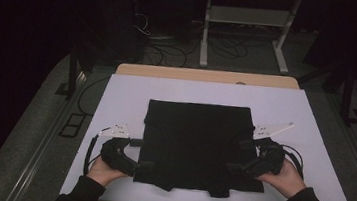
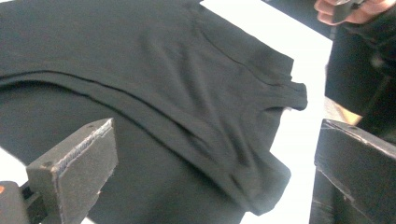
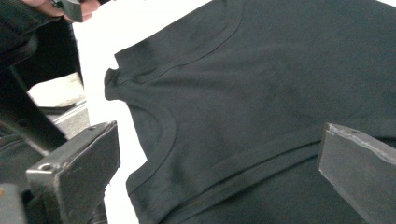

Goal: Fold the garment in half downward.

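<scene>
While both pairs of jaws are spread wide with nothing pinched between them, the folded layer can be snagged by a pad and dragged out of line if a gripper is drawn off too low. The left gripper [image 1: 145, 166] is held at the near left corner of the black shirt [image 1: 197, 142], the right gripper [image 1: 232, 166] at its near right corner. The shirt is laid flat, folded to a rectangle, at the middle of the white table [image 1: 286, 107], loose beneath the pads.
</scene>
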`<state>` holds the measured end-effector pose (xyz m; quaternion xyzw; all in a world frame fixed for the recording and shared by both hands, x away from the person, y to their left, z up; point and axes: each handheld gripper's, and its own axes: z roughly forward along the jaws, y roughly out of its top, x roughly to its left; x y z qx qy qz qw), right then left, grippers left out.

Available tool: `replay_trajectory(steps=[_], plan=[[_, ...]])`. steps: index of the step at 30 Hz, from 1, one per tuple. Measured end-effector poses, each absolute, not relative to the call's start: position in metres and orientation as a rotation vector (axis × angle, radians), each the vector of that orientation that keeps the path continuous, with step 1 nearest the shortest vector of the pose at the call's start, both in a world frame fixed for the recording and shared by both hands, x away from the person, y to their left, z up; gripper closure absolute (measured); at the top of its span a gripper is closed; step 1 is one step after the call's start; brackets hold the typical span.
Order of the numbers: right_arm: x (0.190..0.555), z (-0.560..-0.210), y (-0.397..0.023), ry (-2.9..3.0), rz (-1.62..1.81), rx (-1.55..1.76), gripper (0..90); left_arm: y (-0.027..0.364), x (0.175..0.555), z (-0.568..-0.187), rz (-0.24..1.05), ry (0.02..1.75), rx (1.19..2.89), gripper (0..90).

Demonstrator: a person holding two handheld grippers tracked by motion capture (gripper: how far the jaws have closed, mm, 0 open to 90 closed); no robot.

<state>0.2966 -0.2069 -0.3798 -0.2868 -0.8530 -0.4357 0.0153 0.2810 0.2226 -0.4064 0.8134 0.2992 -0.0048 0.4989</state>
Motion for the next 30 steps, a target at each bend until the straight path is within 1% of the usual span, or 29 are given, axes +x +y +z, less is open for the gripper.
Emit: replay_trajectory(steps=[1, 7, 9, 30], plan=[[0.300, -0.378, -0.205, -2.672, -1.356, -0.907, 0.0, 0.227, 0.280, -0.407, 0.021, 0.736, 1.955, 0.0], [0.314, -0.375, -0.198, -2.681, -1.368, -0.913, 0.0, 0.236, 0.278, -0.411, 0.058, 0.765, 1.956, 0.0], [0.319, -0.373, -0.194, -2.693, -1.378, -0.929, 0.0, 0.238, 0.276, -0.414, 0.085, 0.763, 1.982, 0.0], [0.364, -0.369, -0.160, -2.700, -1.416, -0.965, 0.0, 0.240, 0.270, -0.424, 0.126, 0.768, 2.025, 0.0]])
